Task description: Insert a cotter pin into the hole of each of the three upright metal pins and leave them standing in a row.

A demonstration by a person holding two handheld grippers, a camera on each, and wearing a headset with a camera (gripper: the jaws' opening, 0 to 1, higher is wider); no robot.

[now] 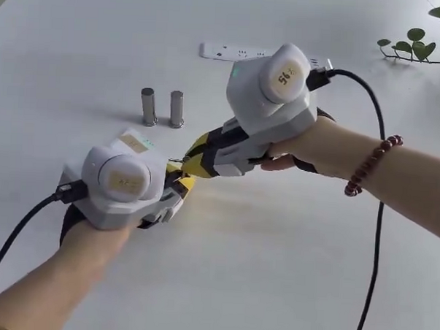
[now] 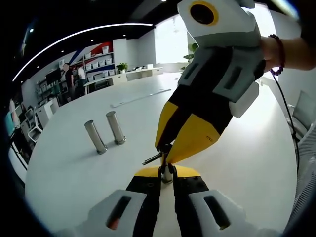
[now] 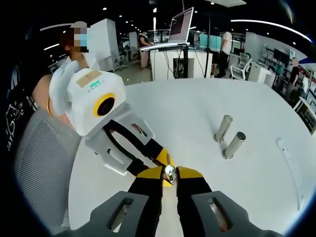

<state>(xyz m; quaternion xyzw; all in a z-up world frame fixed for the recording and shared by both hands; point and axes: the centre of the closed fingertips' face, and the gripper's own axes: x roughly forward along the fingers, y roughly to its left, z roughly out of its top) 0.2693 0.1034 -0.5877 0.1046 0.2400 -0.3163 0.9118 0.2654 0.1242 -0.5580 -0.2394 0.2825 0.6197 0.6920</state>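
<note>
Two metal pins (image 1: 148,107) (image 1: 176,109) stand upright side by side on the white table (image 1: 274,270); they also show in the left gripper view (image 2: 95,137) (image 2: 115,127) and the right gripper view (image 3: 223,128) (image 3: 233,145). My left gripper (image 1: 181,180) (image 2: 168,174) is shut on a third metal pin (image 2: 168,176), held off the table. My right gripper (image 1: 192,161) (image 3: 169,174) meets it tip to tip, shut on a thin cotter pin (image 3: 168,160). The cotter pin's (image 2: 151,159) wire sticks out beside the held pin; whether it sits in the hole is hidden.
A white power strip (image 1: 232,52) lies at the back of the table. Plant leaves (image 1: 422,42) reach in at the far right. Black cables (image 1: 375,215) trail from both grippers. Shelves, desks and people stand in the room beyond.
</note>
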